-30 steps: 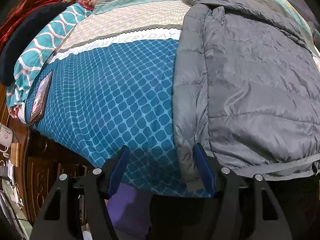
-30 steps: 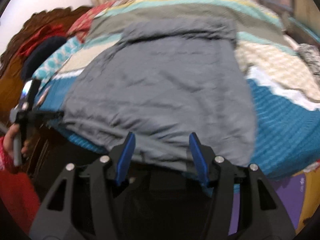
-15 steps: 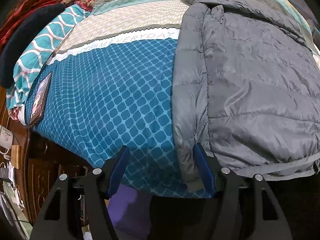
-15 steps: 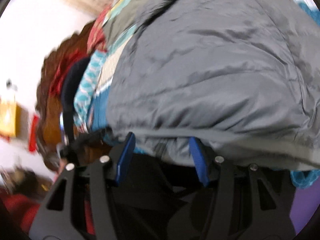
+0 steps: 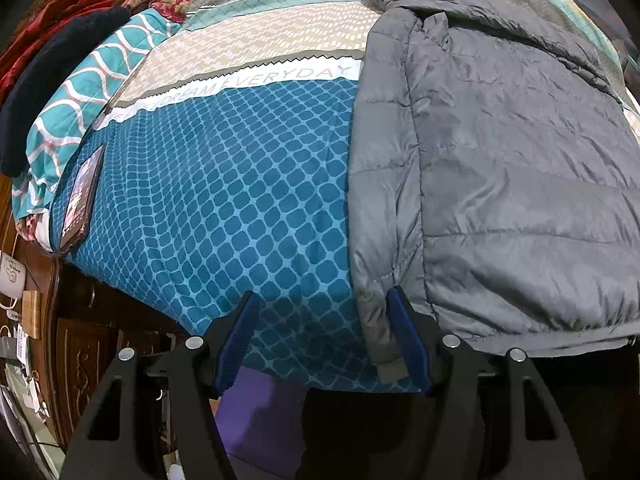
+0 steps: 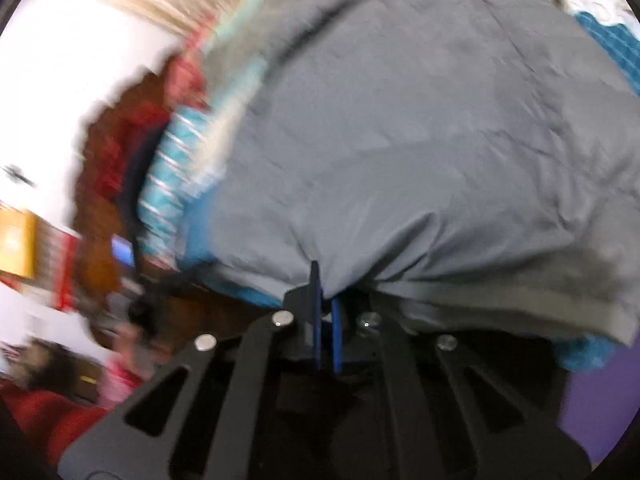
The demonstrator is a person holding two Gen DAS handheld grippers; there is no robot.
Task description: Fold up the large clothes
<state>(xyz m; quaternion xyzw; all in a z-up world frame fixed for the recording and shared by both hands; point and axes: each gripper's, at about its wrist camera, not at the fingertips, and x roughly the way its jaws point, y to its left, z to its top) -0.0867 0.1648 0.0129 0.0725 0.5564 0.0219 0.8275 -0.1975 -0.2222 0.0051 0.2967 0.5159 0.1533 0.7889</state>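
Note:
A grey quilted jacket point(image 5: 500, 184) lies flat on the bed, filling the right half of the left wrist view, collar at the far end. My left gripper point(image 5: 320, 320) is open at the bed's near edge, its right finger touching the jacket's sleeve cuff point(image 5: 380, 328). In the blurred right wrist view the jacket point(image 6: 420, 140) fills the frame, and my right gripper point(image 6: 325, 292) is shut on its bottom hem, bunching the fabric at the blue pads.
The bed cover point(image 5: 208, 200) is blue and teal patterned. A phone point(image 5: 78, 200) lies near the bed's left edge. Pillows and a dark garment point(image 5: 52, 80) lie at the far left. A wooden cabinet point(image 5: 76, 344) with a mug point(image 5: 12, 276) stands at lower left.
My right gripper has moved in, tilted, and closed on the jacket's hem; it was open before. My left gripper has stayed open in the same place.

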